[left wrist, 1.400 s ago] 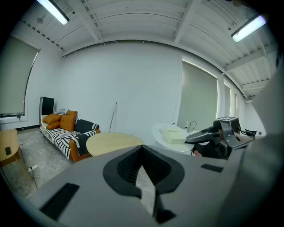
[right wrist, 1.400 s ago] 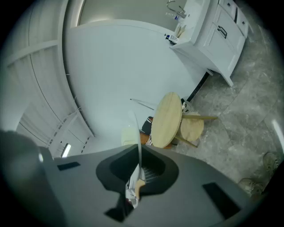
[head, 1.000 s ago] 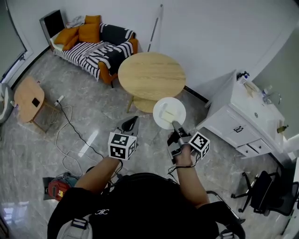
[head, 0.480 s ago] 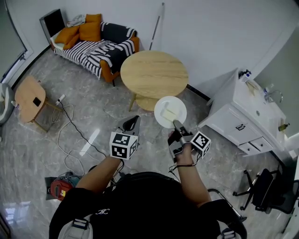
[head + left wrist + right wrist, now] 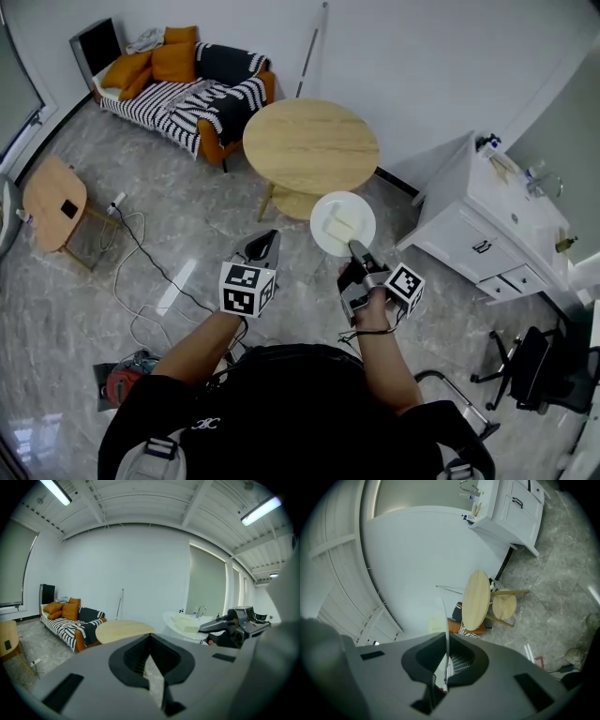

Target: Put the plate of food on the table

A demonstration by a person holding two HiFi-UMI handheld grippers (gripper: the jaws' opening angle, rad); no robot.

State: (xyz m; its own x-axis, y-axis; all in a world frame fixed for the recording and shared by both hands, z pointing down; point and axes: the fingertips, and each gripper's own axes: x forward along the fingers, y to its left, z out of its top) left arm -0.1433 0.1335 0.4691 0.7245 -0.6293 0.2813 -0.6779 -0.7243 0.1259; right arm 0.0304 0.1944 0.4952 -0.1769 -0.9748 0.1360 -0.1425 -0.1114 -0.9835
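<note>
Head view: right tongs (image 5: 355, 249) clamp the near rim of the white plate (image 5: 361, 212), held airborne just short of the round counter (image 5: 311, 147), left tongs (image 5: 265, 246) closed and empty; judged rigid, breakable, slick, edge-held, so food (image 5: 335, 226) may slide.

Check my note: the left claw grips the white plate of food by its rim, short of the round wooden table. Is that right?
One thing is wrong: the right claw, not the left, grips the white plate of food by its rim. The head view and the right gripper view both show this. The left claw holds nothing. The plate is indeed short of the round wooden table.
</note>
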